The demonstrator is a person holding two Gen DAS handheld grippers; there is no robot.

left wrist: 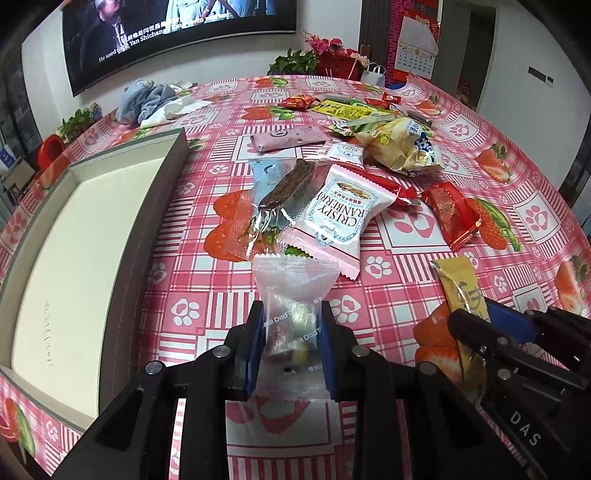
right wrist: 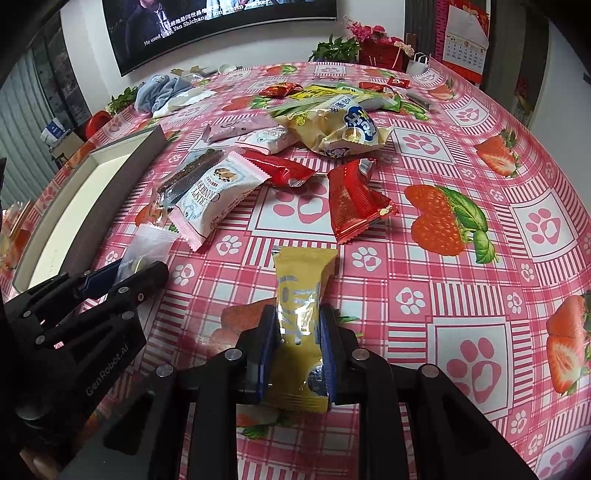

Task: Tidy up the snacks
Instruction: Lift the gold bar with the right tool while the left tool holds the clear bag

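Left gripper (left wrist: 291, 317) jaws pinch clear packet (left wrist: 295, 291); right gripper (right wrist: 298, 321), tilted down, clamps yellow packet (right wrist: 299, 295).

Even, fairly bright indoor light, source unseen; shadows under the snacks are soft and short; glare streaks the foil wrappers (right wrist: 354, 203) and the glossy tablecloth (left wrist: 406, 266); strong fisheye bending with dark vignetted corners; the television (left wrist: 177, 33) and far wall look soft.
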